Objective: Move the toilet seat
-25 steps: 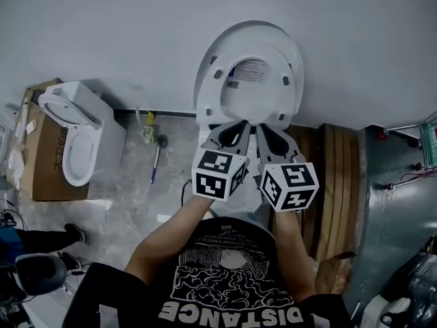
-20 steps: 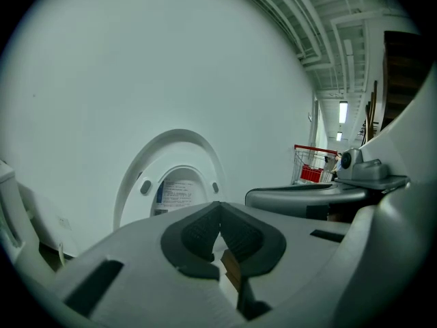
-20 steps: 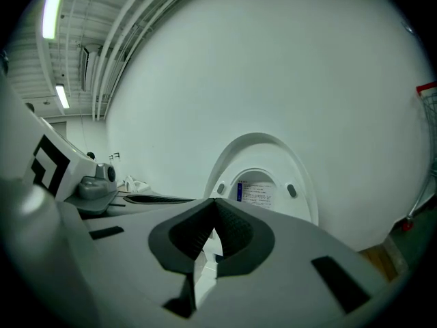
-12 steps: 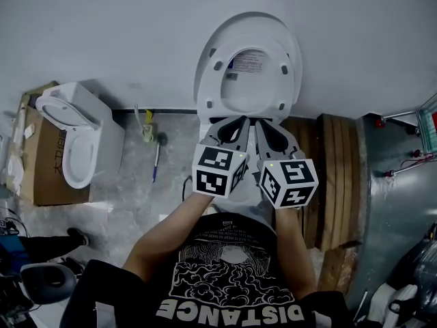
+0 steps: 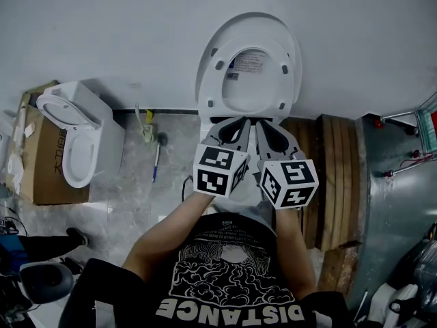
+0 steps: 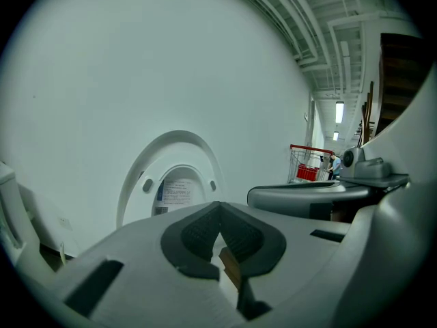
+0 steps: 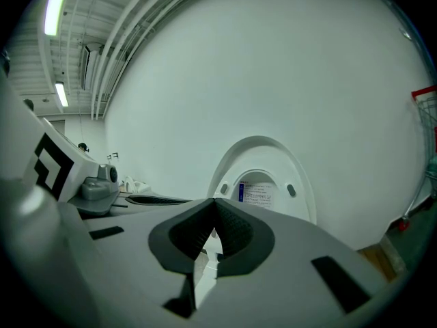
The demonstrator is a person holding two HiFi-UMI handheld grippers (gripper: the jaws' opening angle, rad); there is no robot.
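Observation:
The white toilet seat (image 5: pixel 251 63) stands raised upright against the white wall, lid behind it, a printed label in its opening. It also shows in the left gripper view as the seat (image 6: pixel 174 176) and in the right gripper view as the seat (image 7: pixel 263 176). My left gripper (image 5: pixel 237 130) and right gripper (image 5: pixel 268 131) hover side by side just below the seat's hinge end, over the bowl. Both are shut with nothing between the pads. Neither touches the seat. The left gripper (image 6: pixel 220 214) and right gripper (image 7: pixel 215 210) point at the seat.
A second white toilet (image 5: pixel 72 135) rests on a cardboard box (image 5: pixel 42 162) at the left. A brush and bottle (image 5: pixel 151 139) lie on the grey floor by the wall. Wooden boards (image 5: pixel 334 176) stand at the right. A red cart (image 6: pixel 311 164) is far down the hall.
The view has shifted slightly, so the seat sits a little higher in the picture. Both grippers stay shut and keep their place below the seat.

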